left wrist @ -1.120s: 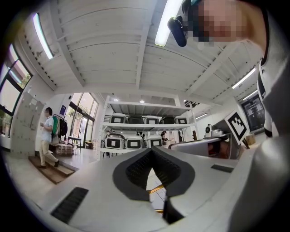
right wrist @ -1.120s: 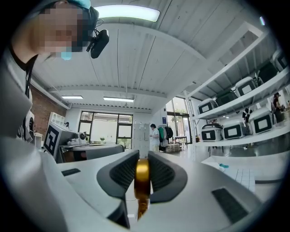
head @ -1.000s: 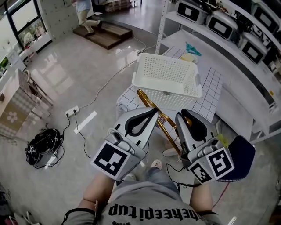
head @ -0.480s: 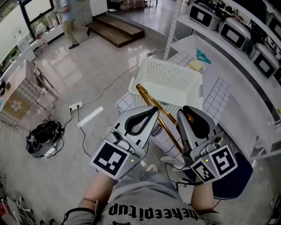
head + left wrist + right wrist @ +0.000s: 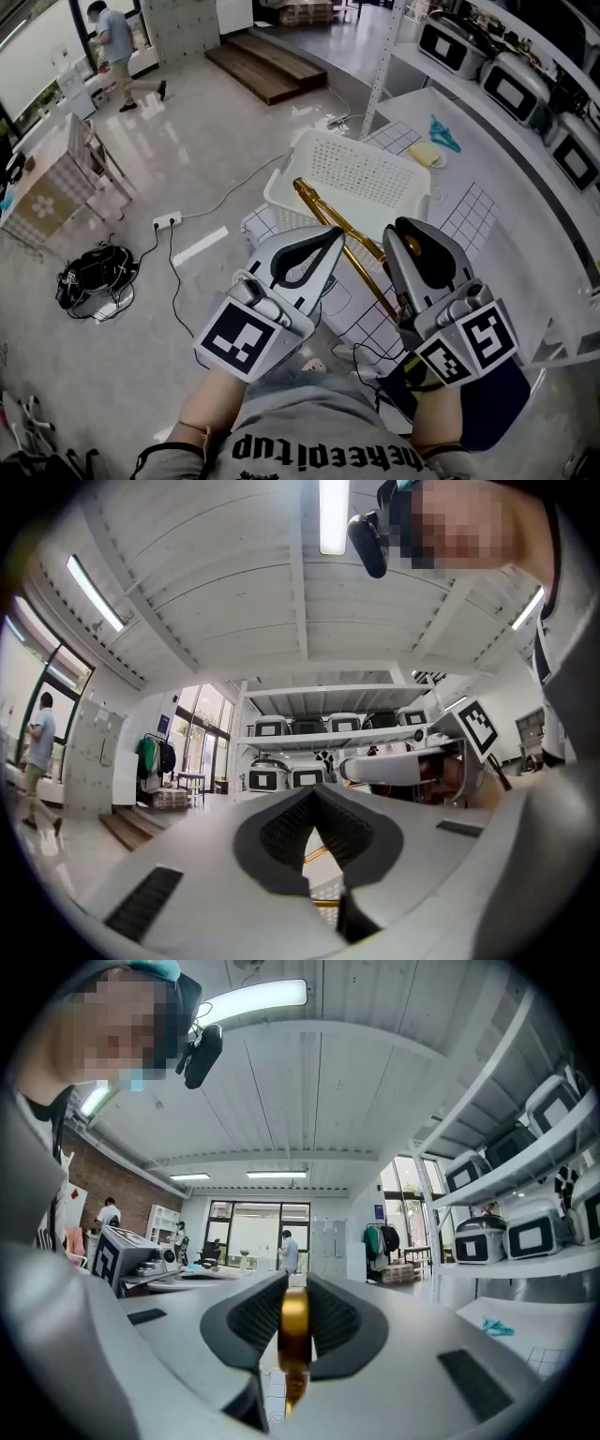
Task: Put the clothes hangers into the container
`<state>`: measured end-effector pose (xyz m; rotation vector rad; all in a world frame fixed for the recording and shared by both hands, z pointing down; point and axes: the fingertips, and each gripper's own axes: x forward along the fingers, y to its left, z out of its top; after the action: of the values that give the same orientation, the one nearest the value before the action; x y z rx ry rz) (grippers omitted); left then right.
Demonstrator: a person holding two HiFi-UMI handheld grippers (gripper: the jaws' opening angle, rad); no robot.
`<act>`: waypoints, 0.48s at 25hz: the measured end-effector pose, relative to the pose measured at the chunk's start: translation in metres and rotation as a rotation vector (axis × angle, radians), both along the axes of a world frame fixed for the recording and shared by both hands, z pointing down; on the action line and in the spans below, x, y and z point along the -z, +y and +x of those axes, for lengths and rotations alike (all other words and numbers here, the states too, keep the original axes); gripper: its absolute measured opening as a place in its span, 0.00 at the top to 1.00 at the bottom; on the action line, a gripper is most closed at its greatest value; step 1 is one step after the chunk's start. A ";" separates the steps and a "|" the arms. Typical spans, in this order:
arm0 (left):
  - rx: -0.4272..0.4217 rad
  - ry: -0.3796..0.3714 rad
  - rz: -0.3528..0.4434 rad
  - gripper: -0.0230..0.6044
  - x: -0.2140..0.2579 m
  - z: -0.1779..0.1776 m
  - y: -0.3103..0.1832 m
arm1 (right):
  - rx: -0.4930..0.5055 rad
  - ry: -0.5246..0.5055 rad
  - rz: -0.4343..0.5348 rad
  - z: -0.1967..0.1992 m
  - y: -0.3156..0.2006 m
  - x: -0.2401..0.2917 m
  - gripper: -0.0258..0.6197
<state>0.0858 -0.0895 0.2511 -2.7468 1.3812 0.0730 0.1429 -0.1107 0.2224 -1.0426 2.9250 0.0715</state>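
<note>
The gold hanger [image 5: 323,214] is in the air, its far end by the near rim of the white basket [image 5: 366,173] on the worktop [image 5: 469,211]. My right tool [image 5: 408,246] is clenched on its near end. It looks light, stiff and slick, so I'd grip nearer the middle. My left tool [image 5: 323,242] is clenched on nothing.

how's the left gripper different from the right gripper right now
The left gripper has its jaws closed against each other with nothing between them; the right gripper is clamped on the gold hanger. In the head view the left gripper is on the open-floor side, the right gripper on the shelving side. Both are grey with black pads and a marker cube, and both point toward the white basket.
</note>
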 end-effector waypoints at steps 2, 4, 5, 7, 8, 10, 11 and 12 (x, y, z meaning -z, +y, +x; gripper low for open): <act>0.007 -0.007 -0.005 0.93 -0.001 0.004 -0.002 | 0.011 -0.003 0.009 0.004 -0.004 0.003 0.84; 0.014 -0.013 -0.007 0.93 -0.001 0.006 -0.005 | 0.018 -0.003 0.016 0.006 -0.009 0.006 0.84; 0.019 -0.015 -0.007 0.93 -0.001 0.006 -0.007 | 0.021 -0.003 0.020 0.006 -0.011 0.007 0.84; 0.027 -0.018 -0.008 0.93 -0.001 0.004 -0.010 | 0.022 -0.003 0.025 0.007 -0.016 0.009 0.84; 0.029 -0.020 -0.009 0.93 -0.002 0.002 -0.012 | 0.020 -0.003 0.027 0.006 -0.018 0.010 0.84; 0.026 -0.022 -0.011 0.93 -0.002 -0.001 -0.016 | 0.014 -0.002 0.032 0.005 -0.023 0.012 0.84; 0.023 -0.024 -0.012 0.93 -0.003 -0.003 -0.019 | 0.010 -0.001 0.036 0.005 -0.026 0.014 0.84; 0.019 -0.025 -0.012 0.93 -0.003 -0.005 -0.022 | 0.005 0.000 0.041 0.004 -0.030 0.016 0.84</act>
<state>0.0812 -0.1116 0.2541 -2.7334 1.4061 0.0293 0.1468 -0.1406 0.2068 -1.0288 2.9130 0.1309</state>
